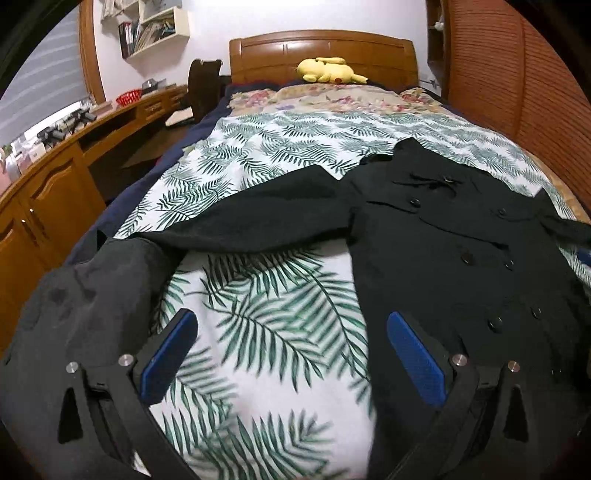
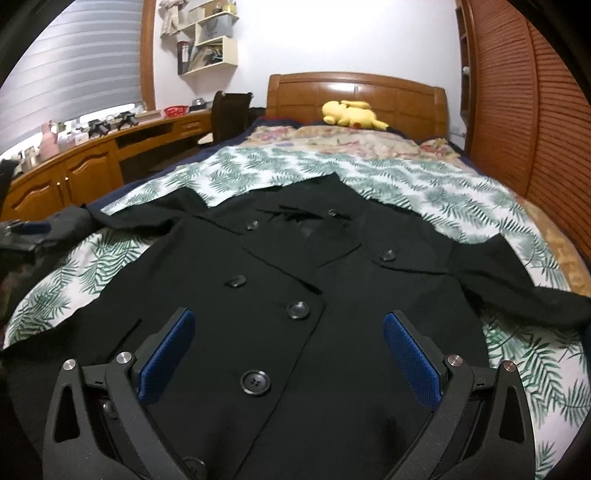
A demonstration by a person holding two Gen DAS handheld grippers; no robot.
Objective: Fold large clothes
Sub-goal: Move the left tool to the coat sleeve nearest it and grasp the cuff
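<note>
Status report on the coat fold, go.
Left hand-held gripper open, over bare bedsheet. Right hand-held gripper open, over black coat. Coat flat, sleeves spread, unfolded. Grey garment beside left sleeve.

No legible txt, labels, brand marks or nos. in either view. Books on the wall shelf (image 1: 147, 29) and small items on the desk (image 2: 92, 144) are too small/blurred to read. The black coat (image 2: 295, 288) shows only plain buttons, no tag or logo.
</note>
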